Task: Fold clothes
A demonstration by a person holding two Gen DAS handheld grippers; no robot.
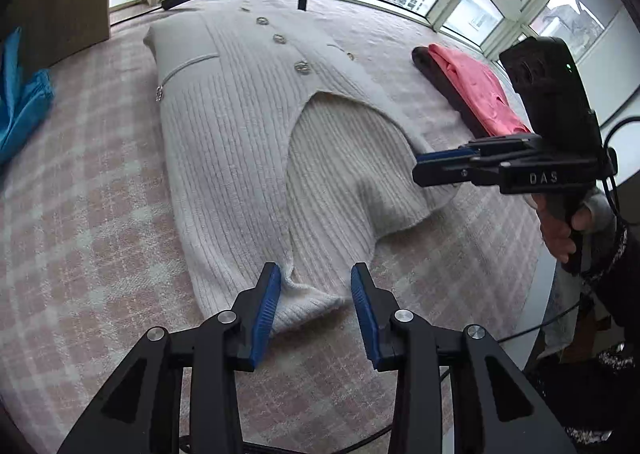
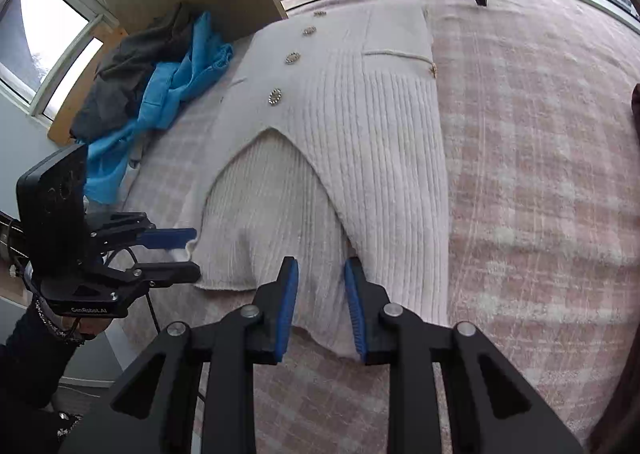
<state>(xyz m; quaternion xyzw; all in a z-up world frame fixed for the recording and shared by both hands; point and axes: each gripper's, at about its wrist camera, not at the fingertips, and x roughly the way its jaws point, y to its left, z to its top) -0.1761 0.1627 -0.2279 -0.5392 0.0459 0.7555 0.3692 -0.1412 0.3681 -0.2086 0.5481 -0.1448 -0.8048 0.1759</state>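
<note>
A cream cardigan (image 1: pixel 240 141) lies flat on the checked bed (image 1: pixel 100 254). The left hand-held gripper (image 1: pixel 314 294) is open at one shoulder. The right hand-held gripper (image 2: pixel 320 294) is open at the other.

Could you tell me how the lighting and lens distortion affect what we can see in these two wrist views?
Left wrist view: soft daylight from the windows, no hard shadows; fisheye bends the frames and stretches the cream cardigan. Right wrist view: same flat light, overexposed panes, corners vignetted black; cardigan ribbing stays sharp, bedspread slightly soft.
</note>
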